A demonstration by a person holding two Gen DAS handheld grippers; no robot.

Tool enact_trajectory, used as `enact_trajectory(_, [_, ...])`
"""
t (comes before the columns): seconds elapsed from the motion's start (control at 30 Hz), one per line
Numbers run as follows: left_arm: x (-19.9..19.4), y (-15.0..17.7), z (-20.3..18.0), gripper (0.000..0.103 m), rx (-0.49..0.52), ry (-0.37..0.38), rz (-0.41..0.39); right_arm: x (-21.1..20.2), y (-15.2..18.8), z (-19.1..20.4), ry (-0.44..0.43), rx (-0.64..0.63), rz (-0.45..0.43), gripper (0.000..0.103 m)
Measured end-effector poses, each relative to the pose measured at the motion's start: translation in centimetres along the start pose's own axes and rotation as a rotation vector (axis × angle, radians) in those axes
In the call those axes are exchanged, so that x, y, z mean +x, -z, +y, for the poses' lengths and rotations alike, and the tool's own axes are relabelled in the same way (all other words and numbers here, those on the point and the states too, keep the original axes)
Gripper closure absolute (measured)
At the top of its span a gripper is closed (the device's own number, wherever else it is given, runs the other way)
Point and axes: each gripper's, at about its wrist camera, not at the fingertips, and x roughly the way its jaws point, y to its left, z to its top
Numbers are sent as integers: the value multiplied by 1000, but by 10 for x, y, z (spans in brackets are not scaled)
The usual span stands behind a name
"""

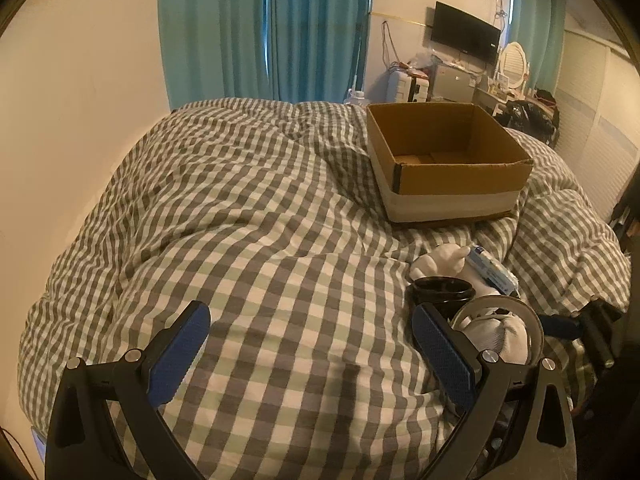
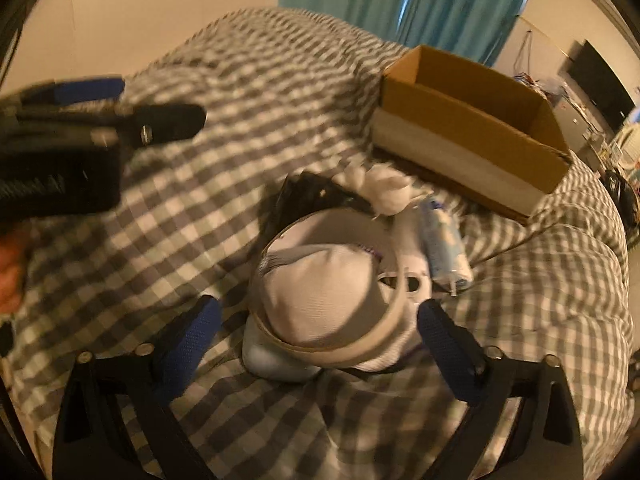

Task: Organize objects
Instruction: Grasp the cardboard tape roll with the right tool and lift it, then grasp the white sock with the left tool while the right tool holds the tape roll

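Observation:
A small pile lies on the checked duvet (image 1: pixel 248 208): a white cloth bundle inside a beige ring (image 2: pixel 332 292), a blue-and-white packet (image 2: pixel 444 252), a white crumpled cloth (image 2: pixel 388 192) and a black cup (image 1: pixel 440 288). An open cardboard box (image 1: pixel 448 160) stands behind the pile with nothing visible inside. My right gripper (image 2: pixel 318 316) is open, low over the bed, its fingers on either side of the ringed bundle, and the pads are not pressing on it. My left gripper (image 1: pixel 312 320) is open above bare duvet, left of the pile, with nothing between its fingers.
A pale wall runs along the bed's left side, with teal curtains (image 1: pixel 264 28) behind. At the far right are a cluttered desk and a wall television (image 1: pixel 464 34). A hand (image 2: pixel 12 272) shows at the left edge of the right wrist view. The right wrist view is blurred.

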Motion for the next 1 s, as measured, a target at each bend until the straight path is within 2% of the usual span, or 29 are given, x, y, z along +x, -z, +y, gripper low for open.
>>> enact_trajectory(0.07, [2,0,1,0,-4,3,6,3,0,1,17,-5,7,22])
enact_trajectory(0.2, [3,1,-2,0,5,-4,9,-5,1,-5,-3,19,-26,22])
enact_trajectory(0.4, [1,-1,-9,0,13,-19,11,-33,-6,-22,-12,85,-133,23])
enact_trajectory(0.57, [-2,-3,-26,0,32,11,25,-55,-10,-49,33,131,-198,23])
enact_trajectory(0.8, [-4,0,-73,0,111,109,54,-55,3,-100,116,237,-178,22])
enact_trajectory(1.0, [13,12,-109,0,191,133,128,-51,18,-116,100,282,-170,22])
